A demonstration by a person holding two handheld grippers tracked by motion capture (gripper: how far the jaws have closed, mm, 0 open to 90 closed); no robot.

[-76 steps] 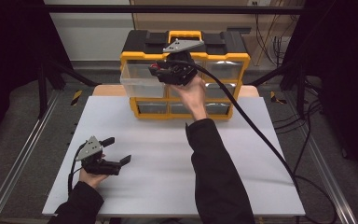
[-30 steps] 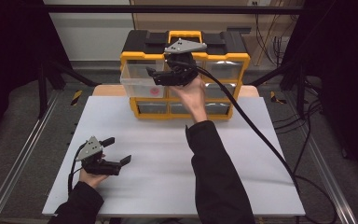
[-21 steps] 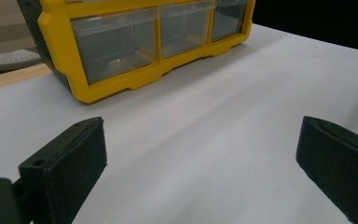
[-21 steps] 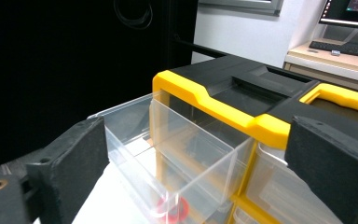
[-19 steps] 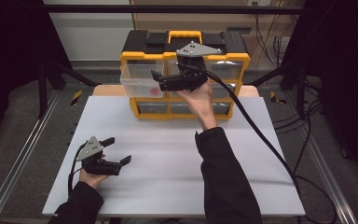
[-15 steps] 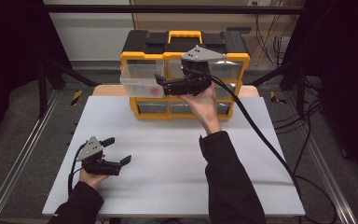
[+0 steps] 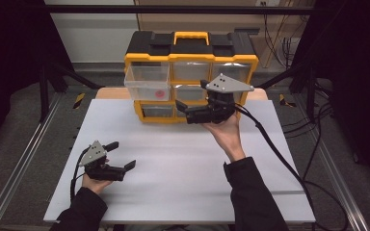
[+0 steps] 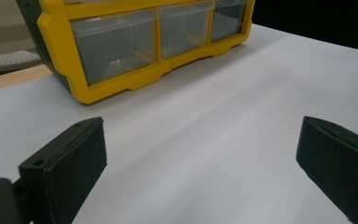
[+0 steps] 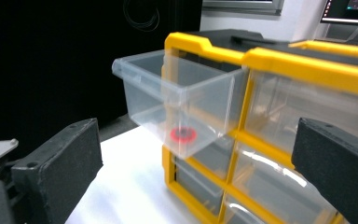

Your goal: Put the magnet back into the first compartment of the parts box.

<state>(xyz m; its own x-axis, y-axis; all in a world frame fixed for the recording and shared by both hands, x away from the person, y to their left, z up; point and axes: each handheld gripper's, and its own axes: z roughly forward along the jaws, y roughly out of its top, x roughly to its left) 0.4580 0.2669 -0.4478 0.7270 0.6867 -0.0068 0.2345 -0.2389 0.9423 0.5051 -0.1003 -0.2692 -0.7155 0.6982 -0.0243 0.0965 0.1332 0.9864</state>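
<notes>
A yellow and black drawer organizer [image 7: 191, 48] stands at the back of the white table [image 7: 183, 163]. Its top left clear drawer [image 7: 147, 82] is pulled out, and a small red round piece [image 7: 160, 93] lies in it. My right gripper [image 7: 185, 111] hangs open in front of the organizer's middle drawers, right of the pulled-out drawer; its jaws have just been opening and nothing is between them. In the right gripper view the drawer [image 9: 177, 93] and the red piece [image 9: 183, 135] lie ahead of the gripper [image 9: 191, 172]. My left gripper [image 7: 123, 155] rests open on the table at the front left.
In the left gripper view, the organizer's bottom row [image 8: 58, 51] shows beyond the open left gripper [image 8: 200, 163], with bare white tabletop between. A black cable [image 7: 279, 154] trails from the right gripper over the table's right side. Metal rails [image 7: 24, 163] run along both sides.
The right gripper has let go of the pulled-out drawer, opened, and moved right and down in front of the organizer. The left gripper has stayed still.
</notes>
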